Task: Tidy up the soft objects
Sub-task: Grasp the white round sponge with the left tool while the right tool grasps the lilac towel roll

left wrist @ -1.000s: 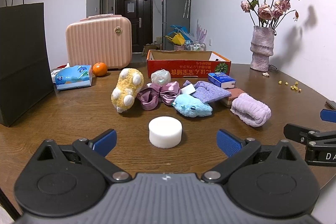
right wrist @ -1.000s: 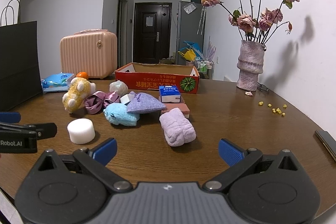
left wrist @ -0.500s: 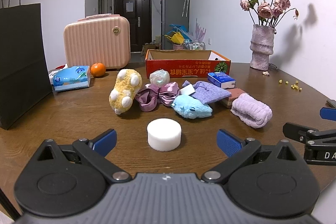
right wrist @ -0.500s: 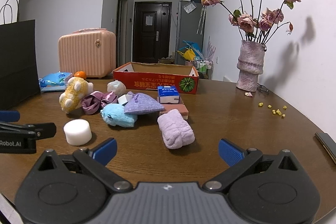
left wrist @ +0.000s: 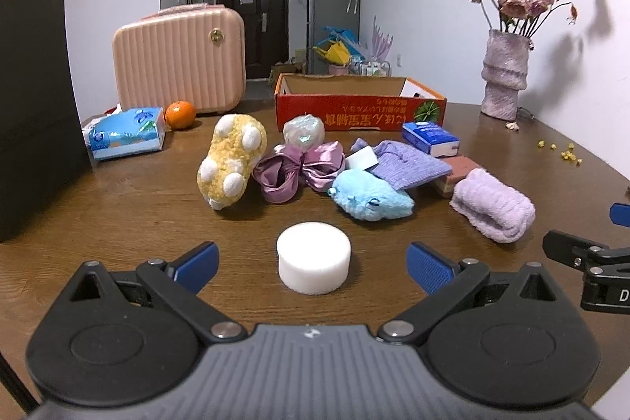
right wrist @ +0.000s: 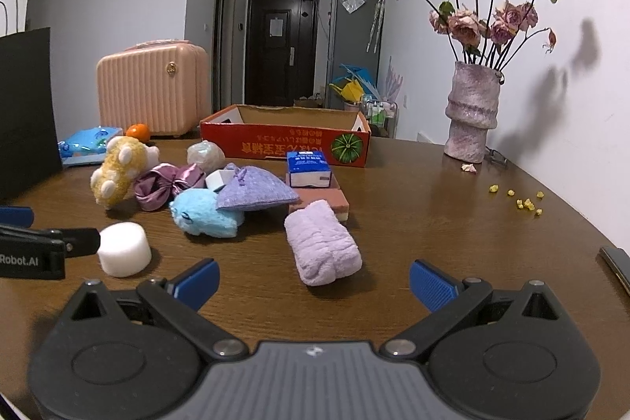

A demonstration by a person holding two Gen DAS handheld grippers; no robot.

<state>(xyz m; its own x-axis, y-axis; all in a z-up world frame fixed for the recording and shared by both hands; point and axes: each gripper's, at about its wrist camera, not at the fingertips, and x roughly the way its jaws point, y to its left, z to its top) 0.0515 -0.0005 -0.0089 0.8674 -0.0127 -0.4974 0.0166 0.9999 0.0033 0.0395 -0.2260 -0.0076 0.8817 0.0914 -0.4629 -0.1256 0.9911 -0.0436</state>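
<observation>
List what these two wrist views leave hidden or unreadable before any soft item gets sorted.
- Red cardboard box: in both views its front wall hides the floor, so its contents are unknown.
- Pink block: partly covered by the blue-and-white box and the rolled lilac towel.
- Small white block: half hidden behind the purple knit pouch.
- Dark flat object: cut off by the right wrist view's right edge.
- Black paper bag: opening out of view.

The right gripper [right wrist: 314,283] stood wide open at lower centre, empty. A rolled lilac towel [right wrist: 321,242] lay just above it; a white foam cylinder [right wrist: 124,249] sat at left.
</observation>
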